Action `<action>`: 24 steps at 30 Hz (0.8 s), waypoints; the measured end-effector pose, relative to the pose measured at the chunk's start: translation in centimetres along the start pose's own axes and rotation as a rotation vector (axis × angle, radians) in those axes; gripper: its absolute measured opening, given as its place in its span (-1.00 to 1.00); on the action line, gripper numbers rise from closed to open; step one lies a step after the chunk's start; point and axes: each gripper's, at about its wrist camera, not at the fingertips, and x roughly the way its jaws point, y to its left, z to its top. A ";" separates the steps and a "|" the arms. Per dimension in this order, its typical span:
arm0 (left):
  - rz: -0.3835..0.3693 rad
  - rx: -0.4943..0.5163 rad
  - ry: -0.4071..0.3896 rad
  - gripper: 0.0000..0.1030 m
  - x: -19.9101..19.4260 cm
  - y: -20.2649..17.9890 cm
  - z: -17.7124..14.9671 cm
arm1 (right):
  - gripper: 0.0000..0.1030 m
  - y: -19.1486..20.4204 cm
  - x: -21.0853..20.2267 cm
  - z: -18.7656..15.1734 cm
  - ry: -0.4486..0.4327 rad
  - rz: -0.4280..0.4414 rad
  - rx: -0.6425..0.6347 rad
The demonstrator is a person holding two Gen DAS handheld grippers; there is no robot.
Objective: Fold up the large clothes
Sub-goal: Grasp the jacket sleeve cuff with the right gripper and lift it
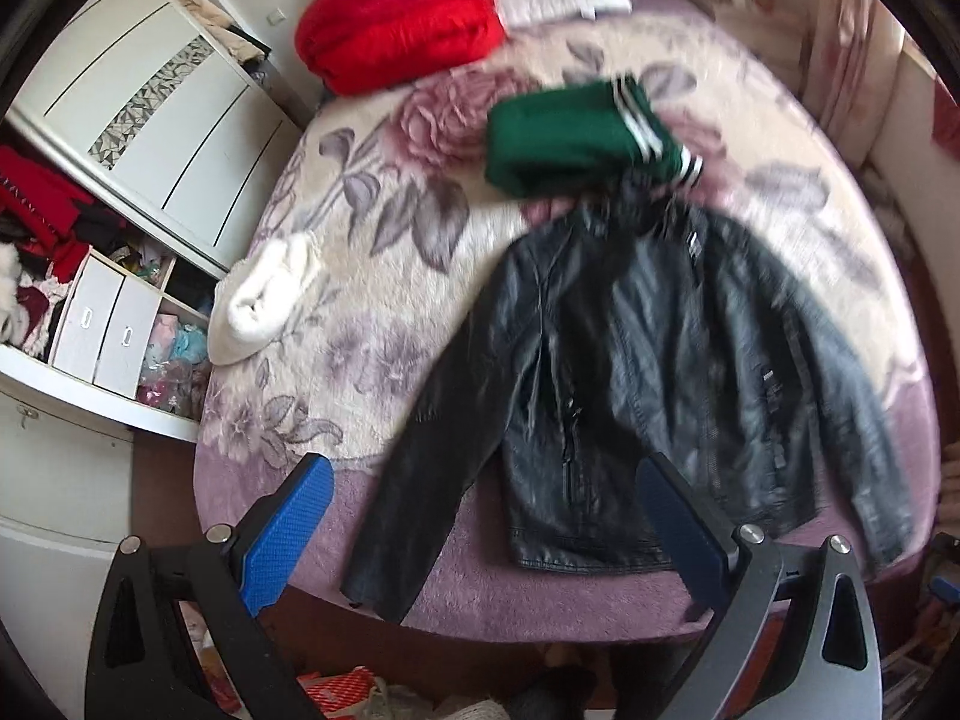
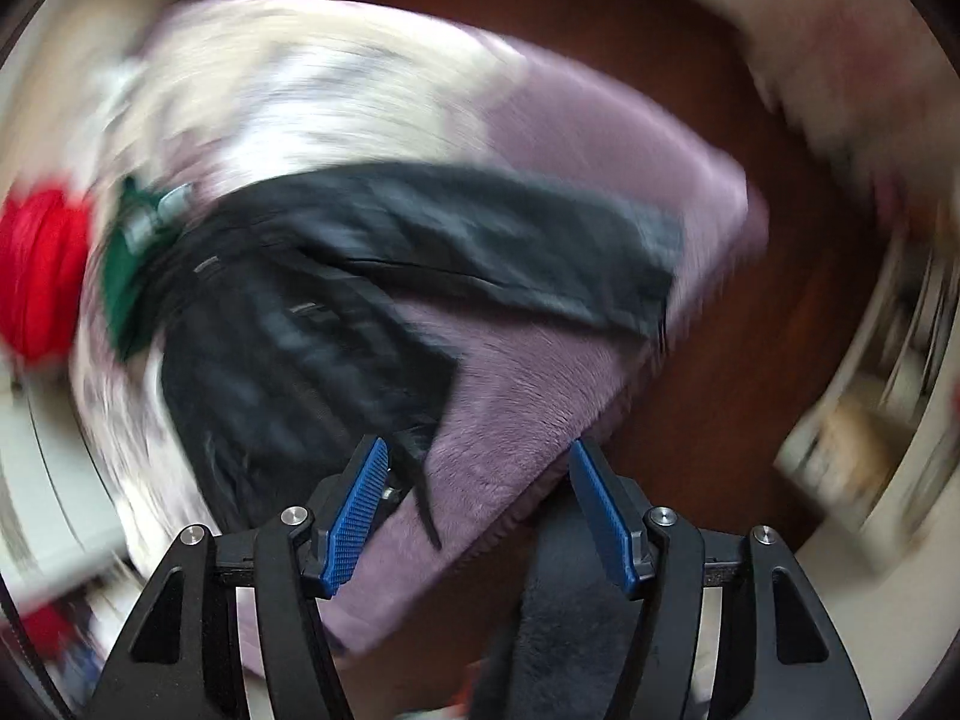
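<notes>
jacket [image 1: 648,372]: black, lies flat and spread out near the bed [image 1: 372,276] foot edge, ready to fold | left gripper [image 1: 486,516]: fingers apart, empty, above jacket hem | right gripper [image 2: 477,504]: fingers apart, empty, by jacket sleeve | green top [image 1: 576,144]: folded, just past jacket collar

The left wrist view is taken from above the foot edge of the bed [image 1: 384,516], tilted steeply down past the tongs of the left gripper [image 1: 486,516], so that the whole black jacket [image 1: 648,372] is seen beyond the tips. The right wrist view is set lower and nearer, over the bed corner [image 2: 540,396], with the jacket [image 2: 480,240] ahead and left of the right gripper [image 2: 474,474]; it is heavily blurred. Shared by both are the jacket, the green garment [image 1: 564,138] [image 2: 120,282] and the red bundle [image 1: 396,18] [image 2: 36,276].
</notes>
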 end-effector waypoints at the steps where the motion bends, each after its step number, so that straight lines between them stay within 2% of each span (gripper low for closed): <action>1: 0.004 0.008 0.015 1.00 0.9 -0.5 -0.2 | 0.29 -3.0 3.7 1.6 0.037 0.052 0.103; 4: 0.008 0.031 0.082 1.00 5.6 -2.6 -0.6 | 0.33 -8.9 11.2 3.4 0.085 0.156 0.320; 7: 0.024 0.044 0.139 1.00 9.9 -4.8 -1.1 | 0.33 -12.4 17.4 4.2 0.094 0.258 0.482; 9: 0.025 0.038 0.177 1.00 12.3 -5.8 -1.1 | 0.33 -13.6 19.9 4.3 0.085 0.319 0.571; 10: 0.020 0.031 0.195 1.00 13.6 -6.5 -1.1 | 0.29 -13.8 20.4 4.3 0.077 0.335 0.594; 11: 0.015 0.026 0.209 1.00 14.6 -7.1 -0.9 | 0.20 -14.2 21.0 4.3 0.031 0.339 0.628; 12: 0.010 0.023 0.218 1.00 15.4 -7.8 -0.9 | -0.11 -14.5 21.0 4.1 -0.017 0.302 0.657; 13: 0.006 0.023 0.217 1.00 16.0 -8.4 -0.8 | -0.37 -14.4 20.8 3.8 -0.041 0.268 0.671; 14: 0.000 0.024 0.213 1.00 16.3 -8.9 -0.7 | -0.53 -14.2 20.5 3.5 -0.061 0.255 0.677; 15: -0.004 0.028 0.211 1.00 16.6 -9.4 -0.8 | -0.81 -13.8 19.7 3.0 -0.102 0.237 0.665; 19: -0.038 0.041 0.229 1.00 17.5 -11.0 -1.0 | -0.92 -11.3 15.7 2.6 -0.244 0.166 0.513; 21: -0.049 0.054 0.229 1.00 17.7 -11.6 -1.1 | -0.92 -9.5 13.6 3.3 -0.301 0.172 0.452; 23: -0.052 0.072 0.230 1.00 17.8 -12.0 -1.4 | -0.89 -9.0 13.8 4.6 -0.283 0.221 0.421; 24: -0.053 0.079 0.236 1.00 17.9 -12.2 -1.7 | -0.78 -9.4 15.0 5.3 -0.225 0.275 0.443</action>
